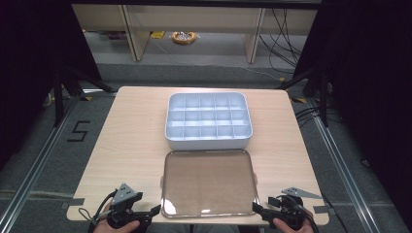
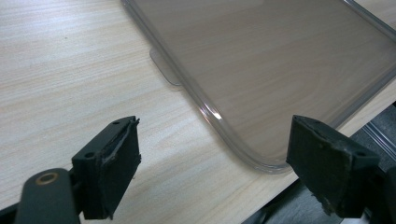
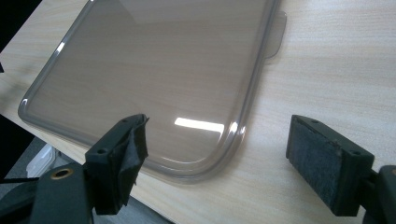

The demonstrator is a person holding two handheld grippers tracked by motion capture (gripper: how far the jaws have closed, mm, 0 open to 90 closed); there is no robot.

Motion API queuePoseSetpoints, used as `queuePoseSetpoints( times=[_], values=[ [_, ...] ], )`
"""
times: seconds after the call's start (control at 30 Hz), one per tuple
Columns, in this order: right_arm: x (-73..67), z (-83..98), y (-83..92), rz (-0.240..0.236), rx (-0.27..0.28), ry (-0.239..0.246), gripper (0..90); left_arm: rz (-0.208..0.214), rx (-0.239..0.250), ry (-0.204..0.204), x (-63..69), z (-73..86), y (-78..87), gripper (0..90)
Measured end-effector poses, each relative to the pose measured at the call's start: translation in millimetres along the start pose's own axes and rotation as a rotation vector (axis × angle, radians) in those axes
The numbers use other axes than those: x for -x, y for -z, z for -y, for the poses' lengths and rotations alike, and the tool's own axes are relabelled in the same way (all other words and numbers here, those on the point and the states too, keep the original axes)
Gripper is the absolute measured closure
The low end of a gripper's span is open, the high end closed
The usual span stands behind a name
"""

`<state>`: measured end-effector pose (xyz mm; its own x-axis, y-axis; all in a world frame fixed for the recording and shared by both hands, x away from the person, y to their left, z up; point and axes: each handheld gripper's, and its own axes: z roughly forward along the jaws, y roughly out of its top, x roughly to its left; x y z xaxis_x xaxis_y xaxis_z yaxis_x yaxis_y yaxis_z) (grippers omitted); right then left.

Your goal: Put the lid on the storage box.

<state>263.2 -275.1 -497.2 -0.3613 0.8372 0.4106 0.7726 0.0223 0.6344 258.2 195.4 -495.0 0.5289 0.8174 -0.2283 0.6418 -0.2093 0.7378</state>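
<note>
White compartment box (image 1: 209, 121) mid-table, every cell seen bare. Just in front, near the table's (image 1: 131, 141) front edge, clear lid (image 1: 209, 183) lying flat, long axis running side to side, a small tab (image 2: 163, 70) on each short side. Left gripper (image 1: 156, 210) and right gripper (image 1: 256, 208) at its two near corners, jaws spread, pinching nothing.

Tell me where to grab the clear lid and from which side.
Take the clear lid at its two near corners, one claw per corner, coming in from the table's near edge. It lies flat, with a thin raised rim; the left claw and right claw already stand open beside those corners.
</note>
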Motion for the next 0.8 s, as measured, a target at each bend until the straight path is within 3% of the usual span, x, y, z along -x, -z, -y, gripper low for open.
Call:
queuePoseSetpoints(
  times=[0.17,0.23,0.27,0.37,0.4,0.5,0.53,0.57,0.6,0.63,0.67,0.73,0.8],
  values=[
    [0.4,0.1,-0.3,0.001,0.002,0.006,21.7,0.007,-0.002,0.017,-0.6,0.2,-1.3,16.8],
    [0.4,-0.1,-1.0,0.013,0.003,0.007,21.7,0.029,-0.008,0.015,-0.8,0.2,-0.9,17.0],
    [-2.4,0.3,-0.6,-0.010,-0.007,-0.034,21.7,0.036,0.004,0.044,0.9,0.2,-2.1,17.5],
    [-2.5,0.6,-1.1,-0.021,-0.001,-0.038,21.7,0.062,0.007,0.062,1.0,0.6,-2.4,18.2],
    [0.4,-0.1,-1.4,0.008,0.007,0.003,21.7,0.065,0.006,0.048,2.6,0.8,-2.9,18.4],
    [-0.4,-0.1,-1.2,-0.016,0.003,-0.015,21.7,0.060,0.013,0.045,4.3,0.7,-3.7,18.8],
    [-0.1,0.0,-2.2,-0.005,0.006,-0.013,21.7,0.067,-0.001,0.046,4.2,0.6,-3.7,18.9],
    [-0.1,0.0,-2.2,-0.005,0.006,-0.013,21.7,0.064,-0.014,0.019,3.7,0.5,-2.7,18.9],
    [-0.3,-0.2,-1.9,-0.003,0.006,-0.013,21.8,0.068,0.002,0.045,5.9,0.8,-4.6,18.9],
    [1.1,-0.3,-1.8,-0.003,0.006,0.005,21.8,0.065,-0.001,0.034,6.1,0.7,-4.5,18.9],
    [0.1,0.0,-1.7,-0.017,0.004,-0.009,21.8,0.066,-0.014,0.026,6.0,0.6,-3.9,18.9],
    [0.8,-0.3,-1.7,-0.020,0.007,-0.001,21.8,0.067,-0.003,0.049,8.2,1.0,-5.9,18.9],
    [0.0,-0.5,-1.5,0.004,-0.001,-0.004,21.9,0.076,-0.010,0.042,8.3,0.6,-6.7,18.9]
  ],
)
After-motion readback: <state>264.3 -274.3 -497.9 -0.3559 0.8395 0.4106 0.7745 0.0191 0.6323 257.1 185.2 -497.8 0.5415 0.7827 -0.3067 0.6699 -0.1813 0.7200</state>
